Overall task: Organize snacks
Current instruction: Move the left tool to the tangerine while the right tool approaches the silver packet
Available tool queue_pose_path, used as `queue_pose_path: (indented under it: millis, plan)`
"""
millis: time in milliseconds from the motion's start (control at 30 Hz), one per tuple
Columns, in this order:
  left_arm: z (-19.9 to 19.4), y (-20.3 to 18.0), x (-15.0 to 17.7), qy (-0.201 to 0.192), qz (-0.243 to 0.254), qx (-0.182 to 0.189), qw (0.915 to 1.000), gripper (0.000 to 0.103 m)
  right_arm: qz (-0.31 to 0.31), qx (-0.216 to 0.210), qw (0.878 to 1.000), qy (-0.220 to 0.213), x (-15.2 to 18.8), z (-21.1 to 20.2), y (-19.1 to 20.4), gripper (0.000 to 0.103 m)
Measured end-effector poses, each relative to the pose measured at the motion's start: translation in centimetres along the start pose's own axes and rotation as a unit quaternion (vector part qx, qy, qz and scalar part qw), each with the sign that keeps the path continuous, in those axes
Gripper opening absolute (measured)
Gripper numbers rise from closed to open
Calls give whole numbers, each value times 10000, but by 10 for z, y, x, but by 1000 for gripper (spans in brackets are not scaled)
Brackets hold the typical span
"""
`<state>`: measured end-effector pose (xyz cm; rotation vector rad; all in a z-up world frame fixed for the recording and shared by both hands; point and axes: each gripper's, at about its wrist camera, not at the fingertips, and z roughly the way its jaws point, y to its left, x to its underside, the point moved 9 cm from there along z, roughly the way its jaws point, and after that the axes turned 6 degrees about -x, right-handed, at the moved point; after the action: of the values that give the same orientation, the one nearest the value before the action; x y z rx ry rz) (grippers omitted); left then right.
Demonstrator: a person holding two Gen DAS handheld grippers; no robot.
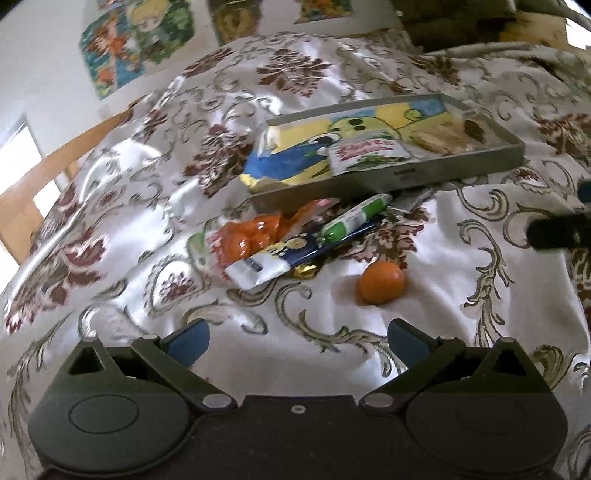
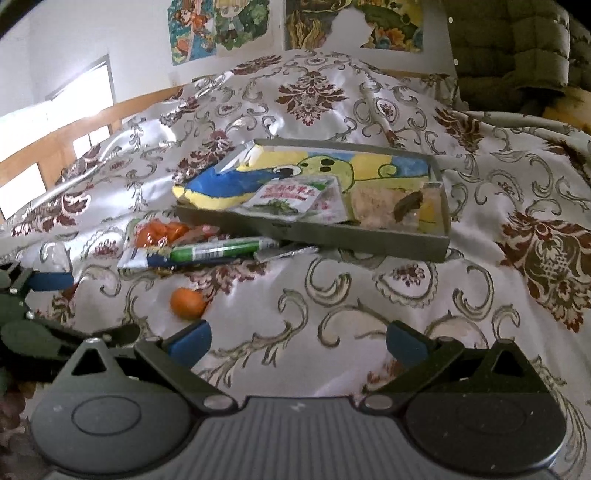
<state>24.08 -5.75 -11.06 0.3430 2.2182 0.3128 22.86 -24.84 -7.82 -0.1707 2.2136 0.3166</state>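
A grey tray (image 1: 406, 175) (image 2: 332, 236) lies on the floral cloth and holds a big yellow and blue bag (image 1: 295, 155) (image 2: 229, 184), a small white packet (image 1: 365, 153) (image 2: 291, 197) and a pale snack (image 1: 439, 138) (image 2: 373, 206). In front of the tray is a loose pile: an orange packet (image 1: 255, 234) (image 2: 159, 232), a green and white stick (image 1: 354, 218) (image 2: 221, 251) and a blue and white packet (image 1: 273, 260). An orange round snack (image 1: 380, 282) (image 2: 186, 302) lies alone, nearer. My left gripper (image 1: 297, 341) is open and empty, just short of it. My right gripper (image 2: 297, 343) is open and empty over bare cloth.
The shiny floral cloth (image 1: 147, 184) (image 2: 406, 295) is rumpled over a soft surface. Posters (image 2: 221, 26) hang on the back wall. A wooden rail (image 2: 74, 122) runs at the left, and an olive padded jacket (image 2: 509, 48) lies at the back right.
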Motion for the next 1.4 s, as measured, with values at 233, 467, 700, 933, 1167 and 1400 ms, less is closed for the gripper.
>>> queue_pose_path:
  millis: [233, 467, 700, 933, 1167, 1400]
  plan:
    - [15, -11, -6, -40, 106, 337, 9994, 102, 321, -649, 9967, -369, -20, 20, -11, 103]
    - [26, -20, -12, -101, 82, 519, 9986, 102, 231, -1048, 9931, -482, -27, 38, -2, 103]
    - [27, -35, -15, -306, 265, 912, 9950, 100, 356, -1019, 9925, -582, -42, 68, -3, 103]
    - [30, -41, -19, -451, 216, 1101, 9927, 85, 378, -605, 9962, -499, -46, 100, -7, 98]
    - [35, -45, -18, -403, 111, 1284, 9908, 59, 306, -433, 9984, -215, -37, 127, -3, 91]
    - [45, -43, -17, -263, -136, 1236, 9919, 44, 48, -232, 9996, -154, -37, 145, 6, 82]
